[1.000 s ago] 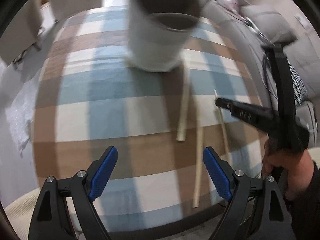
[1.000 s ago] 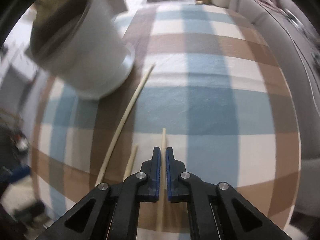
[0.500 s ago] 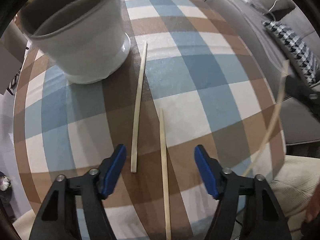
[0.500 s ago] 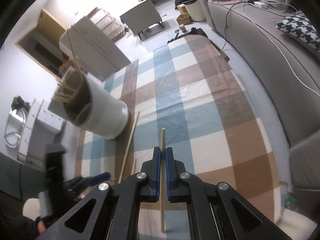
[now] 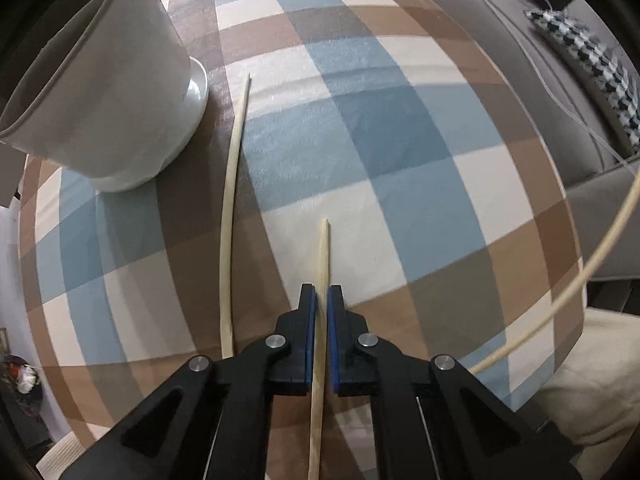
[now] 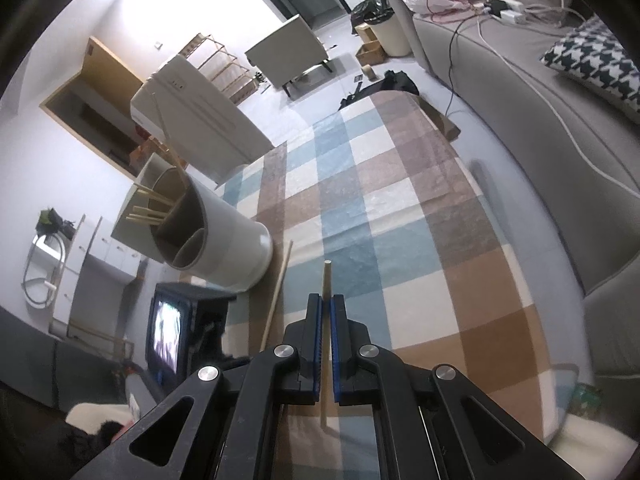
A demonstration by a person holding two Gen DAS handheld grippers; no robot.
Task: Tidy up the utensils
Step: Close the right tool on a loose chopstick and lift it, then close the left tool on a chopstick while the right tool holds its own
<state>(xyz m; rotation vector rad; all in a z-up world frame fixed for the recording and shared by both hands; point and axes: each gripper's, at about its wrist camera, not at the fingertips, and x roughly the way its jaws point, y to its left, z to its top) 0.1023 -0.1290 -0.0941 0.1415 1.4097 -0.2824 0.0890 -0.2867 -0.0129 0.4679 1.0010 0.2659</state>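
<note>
My left gripper [image 5: 321,300] points down at the checked tablecloth [image 5: 400,128], its jaws closing onto a pale wooden chopstick [image 5: 323,248] that lies between the blue pads. A second chopstick [image 5: 232,200] lies to its left, reaching toward the white utensil holder [image 5: 100,92]. My right gripper [image 6: 326,308] is raised above the table, shut on another chopstick [image 6: 327,276] that pokes forward past the pads; its long tail shows in the left wrist view as a curved stick [image 5: 580,280]. The holder [image 6: 224,240] has inner dividers and several chopsticks [image 6: 152,208] in one section.
A grey sofa [image 6: 560,140] with a houndstooth cushion [image 6: 592,60] and cables runs along the table's right side. A dark device with a lit screen [image 6: 168,332] sits low at the left. A chair, boxes and shelving stand beyond the table's far end.
My left gripper came down over the right-hand chopstick on the cloth and closed on it. My right gripper lifted its chopstick off the table and tilted up, bringing the room into view.
</note>
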